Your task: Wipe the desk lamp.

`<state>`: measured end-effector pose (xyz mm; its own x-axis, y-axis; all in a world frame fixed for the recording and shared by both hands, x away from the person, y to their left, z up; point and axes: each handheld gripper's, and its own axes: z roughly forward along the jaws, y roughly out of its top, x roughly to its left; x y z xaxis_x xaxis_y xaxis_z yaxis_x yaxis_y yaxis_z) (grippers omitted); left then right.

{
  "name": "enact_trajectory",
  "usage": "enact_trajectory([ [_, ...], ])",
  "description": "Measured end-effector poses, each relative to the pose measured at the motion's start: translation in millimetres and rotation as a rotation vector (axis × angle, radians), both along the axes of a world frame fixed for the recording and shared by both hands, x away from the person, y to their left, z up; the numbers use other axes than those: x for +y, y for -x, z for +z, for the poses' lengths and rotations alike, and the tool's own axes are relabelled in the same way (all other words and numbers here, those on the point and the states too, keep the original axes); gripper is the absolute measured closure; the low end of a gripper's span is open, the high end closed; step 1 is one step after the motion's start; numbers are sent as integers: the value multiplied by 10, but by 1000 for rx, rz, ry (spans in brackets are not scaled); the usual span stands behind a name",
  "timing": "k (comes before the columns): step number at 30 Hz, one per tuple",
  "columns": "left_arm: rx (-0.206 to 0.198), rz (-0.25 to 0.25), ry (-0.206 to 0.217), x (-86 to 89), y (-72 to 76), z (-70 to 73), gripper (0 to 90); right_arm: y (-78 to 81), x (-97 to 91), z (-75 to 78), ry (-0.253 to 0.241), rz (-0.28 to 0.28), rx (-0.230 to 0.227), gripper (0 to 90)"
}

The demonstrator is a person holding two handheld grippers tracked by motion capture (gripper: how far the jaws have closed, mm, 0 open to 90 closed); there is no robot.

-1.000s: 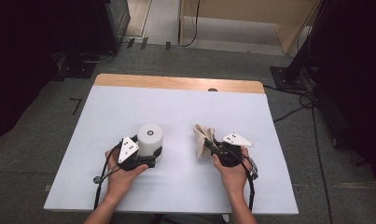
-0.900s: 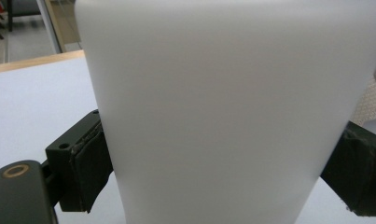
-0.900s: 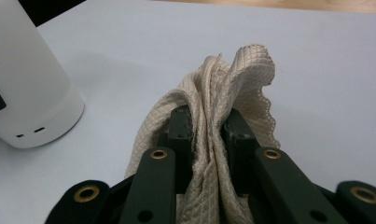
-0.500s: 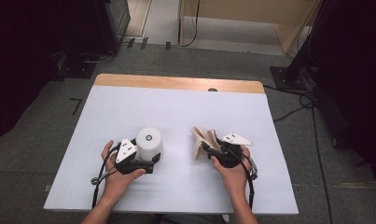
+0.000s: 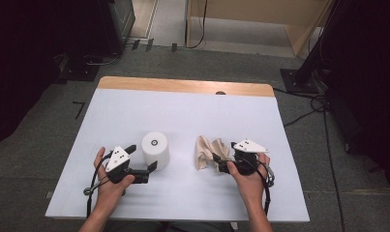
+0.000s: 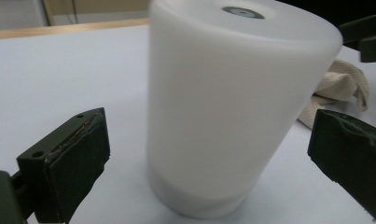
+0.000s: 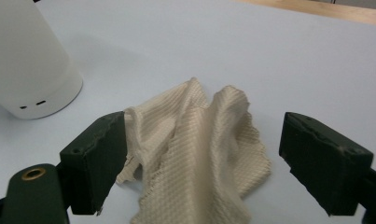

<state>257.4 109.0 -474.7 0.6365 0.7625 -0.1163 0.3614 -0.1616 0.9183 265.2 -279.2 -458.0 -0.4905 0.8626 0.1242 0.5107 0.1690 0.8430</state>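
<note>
- I see a pale lavender-white rectangular table top filling the middle of the high view, with a light wooden strip along its far edge.
- Around the table lies grey carpeted floor; black cables trail over it at the right of the frame, and dark equipment stands in the upper left and upper right corners.
- My left gripper sits at lower left of centre in the high view, its jaws spread wide, one on each side of the white matte upright plastic cylinder.
- In the left gripper view the white cylinder stands upright on the table between the two black pads, with clear gaps on both sides, so nothing is gripped.
- My right gripper sits at lower right of centre in the high view, right at the near edge of the crumpled beige waffle-weave cloth.
- Its jaws have just been opening; in the right gripper view the beige cloth lies in a heap on the table between them. The left pad is at the cloth's edge and the right pad stands clear, so they are parted and hold nothing.
- The cloth lies just right of the cylinder, the two apart, both in the near half of the table.
</note>
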Motion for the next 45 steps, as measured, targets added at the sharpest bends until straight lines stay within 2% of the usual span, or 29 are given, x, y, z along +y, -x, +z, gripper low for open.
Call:
enact_trajectory([
  [5, -14, 21, 16, 198, 65, 22, 0, 37, -221, 43, -1, -17, -21, 145],
  [11, -1, 51, 21, 398, 92, 11, 0, 57, -421, 49, 0, -52, -32, 145],
  [16, 5, 95, 8, 579, 121, -13, 0, 45, -538, -1, 42, -83, -11, 145],
  [19, 2, 117, -4, 671, 121, -17, 0, 46, -597, -26, 45, -95, 5, 145],
  [20, 3, 131, -6, 741, 119, -17, 0, 54, -672, -54, 59, -117, 13, 145],
  [25, 40, 176, -24, 914, 92, -38, 0, 94, -816, -95, 43, -151, 28, 144],
  [26, 69, 201, -21, 994, 75, -56, 0, 132, -910, -114, 39, -175, 39, 145],
  [27, 69, 201, -21, 994, 75, -56, 0, 147, -942, -118, 35, -183, 44, 145],
  [28, 87, 214, -32, 1067, 71, -69, 0, 166, -986, -126, 31, -194, 46, 145],
  [32, 110, 234, -85, 1210, 88, -95, 0, 258, -1161, -167, 47, -242, 53, 145],
  [34, 129, 251, -91, 1266, 89, -114, 0, 306, -1244, -186, 51, -266, 62, 145],
  [36, 137, 254, -113, 1292, 90, -133, 0, 353, -1317, -206, 49, -283, 75, 144],
  [41, 158, 252, -111, 1302, 74, -142, 0, 438, -1440, -259, 55, -313, 109, 144],
  [45, 190, 244, -121, 1292, 40, -159, 0, 521, -1536, -330, 68, -331, 156, 145],
])
